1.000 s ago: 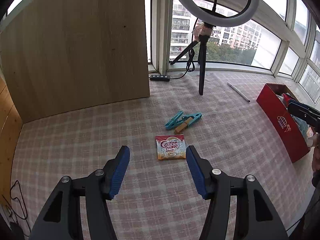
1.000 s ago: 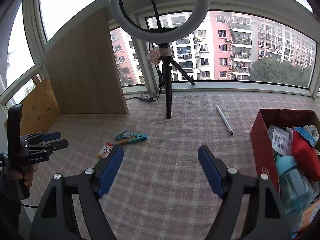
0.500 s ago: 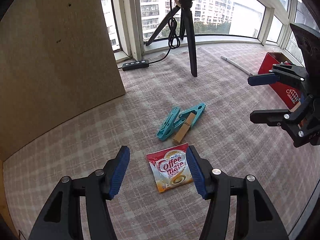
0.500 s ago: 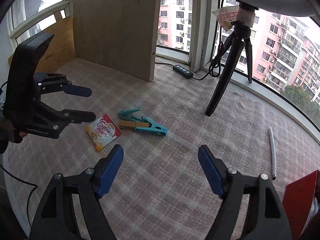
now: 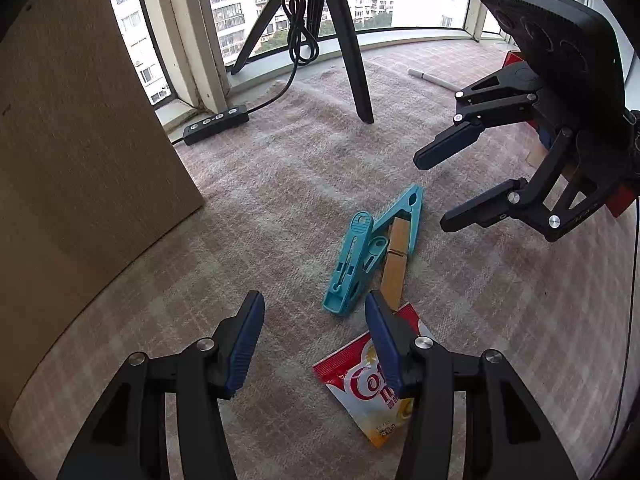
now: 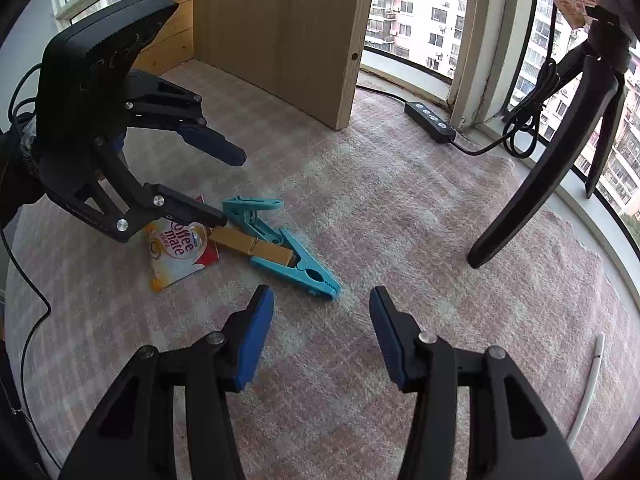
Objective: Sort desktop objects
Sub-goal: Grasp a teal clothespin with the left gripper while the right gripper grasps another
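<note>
Two teal plastic clips [image 5: 360, 256] lie crossed on the checked cloth, a wooden clothespin [image 5: 395, 258] resting between them, its end touching a flat Coffee-mate sachet [image 6: 178, 250].

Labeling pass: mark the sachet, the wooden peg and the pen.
sachet [image 6: 176, 258]: right wrist view, on its printed front.
wooden peg [image 5: 394, 262]: left wrist view, mid-length on its upper face.
pen [image 6: 588, 392]: right wrist view, on the middle of its white barrel.
</note>
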Demonstrator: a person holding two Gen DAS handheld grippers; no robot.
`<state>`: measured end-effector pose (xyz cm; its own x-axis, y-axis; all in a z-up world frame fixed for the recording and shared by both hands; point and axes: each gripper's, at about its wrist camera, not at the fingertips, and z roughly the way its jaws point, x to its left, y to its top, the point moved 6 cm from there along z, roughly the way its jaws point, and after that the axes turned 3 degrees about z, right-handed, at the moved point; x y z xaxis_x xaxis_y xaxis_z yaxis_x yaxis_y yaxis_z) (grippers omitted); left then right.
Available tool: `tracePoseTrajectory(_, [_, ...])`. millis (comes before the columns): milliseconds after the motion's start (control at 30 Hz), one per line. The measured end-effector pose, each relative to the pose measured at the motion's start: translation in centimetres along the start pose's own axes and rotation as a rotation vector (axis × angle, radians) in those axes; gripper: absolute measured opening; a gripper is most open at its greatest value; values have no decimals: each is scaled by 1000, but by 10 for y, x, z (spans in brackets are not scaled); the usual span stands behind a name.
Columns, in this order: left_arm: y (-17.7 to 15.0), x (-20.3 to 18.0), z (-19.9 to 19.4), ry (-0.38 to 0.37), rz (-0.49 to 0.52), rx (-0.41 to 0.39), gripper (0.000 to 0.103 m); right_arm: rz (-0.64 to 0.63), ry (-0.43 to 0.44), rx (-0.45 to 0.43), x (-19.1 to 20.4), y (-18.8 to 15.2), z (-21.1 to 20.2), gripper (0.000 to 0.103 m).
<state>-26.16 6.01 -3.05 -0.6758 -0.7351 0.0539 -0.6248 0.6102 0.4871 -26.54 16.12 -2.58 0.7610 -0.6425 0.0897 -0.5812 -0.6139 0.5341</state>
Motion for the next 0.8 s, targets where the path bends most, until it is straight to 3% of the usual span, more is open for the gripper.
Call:
tracePoseTrajectory(367, [8, -10, 6, -49, 55, 1, 48, -64, 13, 2, 4, 3, 10, 50])
tracePoseTrajectory(567, [11, -11, 5, -76, 67, 7, 45, -127, 100, 3, 13, 10, 11, 50])
tracePoseTrajectory(633, [12, -11, 3, -85, 67, 5, 33, -126, 112, 48, 16, 8, 16, 49])
tracePoseTrajectory(700, [12, -12, 2, -96, 66, 2, 21, -128, 117, 47, 16, 8, 14, 37])
tracePoseTrajectory(800, [12, -13, 0, -108, 66, -1, 14, -118, 121, 63, 16, 4, 11, 20])
